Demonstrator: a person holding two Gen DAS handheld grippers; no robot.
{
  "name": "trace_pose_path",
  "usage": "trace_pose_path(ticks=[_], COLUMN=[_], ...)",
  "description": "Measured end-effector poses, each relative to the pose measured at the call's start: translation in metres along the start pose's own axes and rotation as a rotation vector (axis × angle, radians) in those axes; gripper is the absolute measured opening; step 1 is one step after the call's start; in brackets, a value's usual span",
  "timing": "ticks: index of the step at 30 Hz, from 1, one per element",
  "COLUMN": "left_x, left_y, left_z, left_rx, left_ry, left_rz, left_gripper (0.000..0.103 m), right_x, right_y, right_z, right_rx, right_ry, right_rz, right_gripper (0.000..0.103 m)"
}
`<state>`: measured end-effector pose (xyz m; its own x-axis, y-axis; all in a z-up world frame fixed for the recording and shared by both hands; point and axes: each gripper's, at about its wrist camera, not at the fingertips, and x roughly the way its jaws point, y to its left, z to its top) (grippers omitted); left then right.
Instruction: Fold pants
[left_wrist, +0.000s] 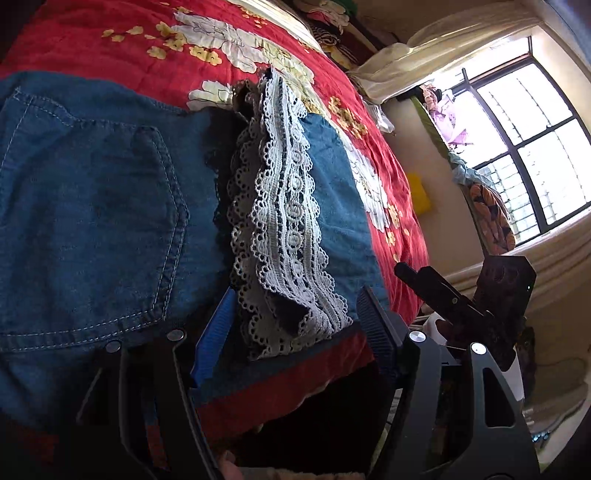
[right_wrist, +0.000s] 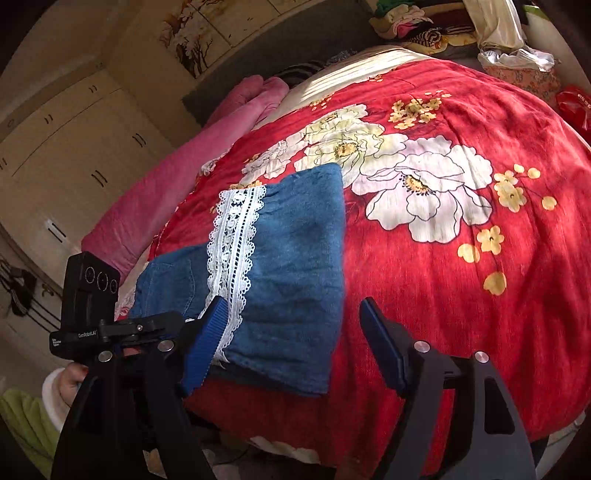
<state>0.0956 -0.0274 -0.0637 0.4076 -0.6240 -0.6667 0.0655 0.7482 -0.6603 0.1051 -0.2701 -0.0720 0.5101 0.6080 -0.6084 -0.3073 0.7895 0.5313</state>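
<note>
Bed with red floral blanket (right_wrist: 461, 288): folded denim pants (right_wrist: 291, 280) (white lace trim (left_wrist: 280, 221) on top) lie at its near edge. Left gripper (left_wrist: 295, 325) jaws apart, straddling lace, gripping nothing. Right gripper (right_wrist: 291, 339) wide open over pants, empty.

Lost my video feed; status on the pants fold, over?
Left gripper, right gripper open, empty. Denim pants folded on red blanket, lace trim on top. Nothing obstructing.

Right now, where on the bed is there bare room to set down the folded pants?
Free: the red floral blanket right of the denim pants. Crowded: the far edge, with the pink rolled blanket and the clothes pile.
</note>
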Motion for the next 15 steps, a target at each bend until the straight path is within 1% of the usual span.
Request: trace_pose_path(ticks=[2,8,9,10,11,12,13,14,15], left_x=[0.002,0.007,0.007,0.007,0.009,0.010,0.011,0.011,0.010], left_y=[0.002,0.005,0.004,0.003,0.003,0.004,0.004,0.005,0.006], left_z=[-0.002,-0.009,-0.011,-0.012,-0.013,-0.014,-0.014,-0.015,-0.015], left_rx=[-0.018,-0.075,-0.077,-0.079,-0.083,-0.083,-0.078,-0.079,-0.087], left_ry=[0.000,0.022,0.023,0.026,0.032,0.036,0.039,0.035,0.032], left_rz=[0.022,0.027,0.027,0.020,0.023,0.022,0.021,0.026,0.021], left_gripper=[0.060,0.059,0.057,0.051,0.040,0.032,0.030,0.026,0.023], right_x=[0.002,0.014,0.015,0.018,0.019,0.020,0.021,0.022,0.024], right_y=[-0.002,-0.003,-0.003,-0.002,-0.001,-0.001,0.000,0.000,0.001], right_z=[-0.006,-0.017,-0.018,-0.019,-0.020,-0.021,-0.021,-0.021,-0.021], right_rx=[0.014,0.026,0.025,0.021,0.016,0.015,0.015,0.012,0.008], right_ry=[0.013,0.063,0.072,0.083,0.089,0.091,0.095,0.103,0.113], right_rz=[0.003,0.017,0.014,0.012,0.013,0.016,0.023,0.031,0.038], right_gripper=[0.073,0.073,0.073,0.073,0.073,0.073,0.072,0.072,0.067])
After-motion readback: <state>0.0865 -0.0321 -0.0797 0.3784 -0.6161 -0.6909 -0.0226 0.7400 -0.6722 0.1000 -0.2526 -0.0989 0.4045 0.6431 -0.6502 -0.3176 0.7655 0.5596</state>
